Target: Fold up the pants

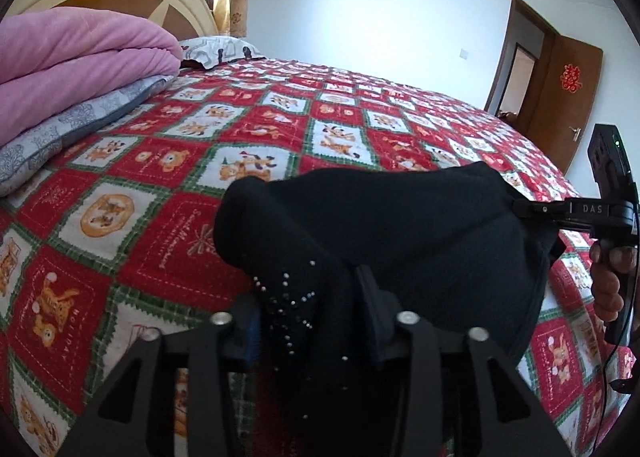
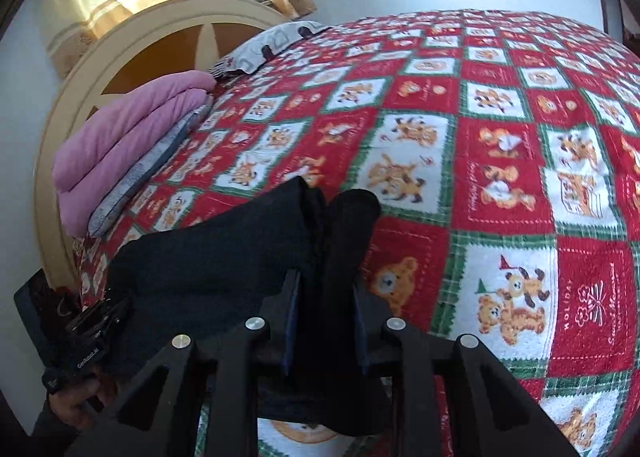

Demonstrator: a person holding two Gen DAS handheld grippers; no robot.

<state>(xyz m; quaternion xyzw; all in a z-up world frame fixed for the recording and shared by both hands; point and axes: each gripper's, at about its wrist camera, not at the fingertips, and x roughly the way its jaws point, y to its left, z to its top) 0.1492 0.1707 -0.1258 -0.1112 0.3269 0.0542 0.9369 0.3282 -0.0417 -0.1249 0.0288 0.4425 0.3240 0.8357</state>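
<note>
We carry the bunched black pants (image 1: 400, 233) above the bed (image 1: 168, 185), left gripper (image 1: 316, 321) half-open around them, right gripper (image 2: 326, 297) clamped; the folding is unfinished.

The pants (image 1: 380, 225) are black, with small silvery studs near one edge. The bedspread (image 1: 248, 129) is checked red, white and green (teddy bears in the squares). A pink blanket (image 1: 72, 57) lies on a grey floral quilt (image 1: 80, 125).

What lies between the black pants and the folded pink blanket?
Only bare quilt: in the left wrist view, nothing sits between the pants and the pink blanket.
</note>
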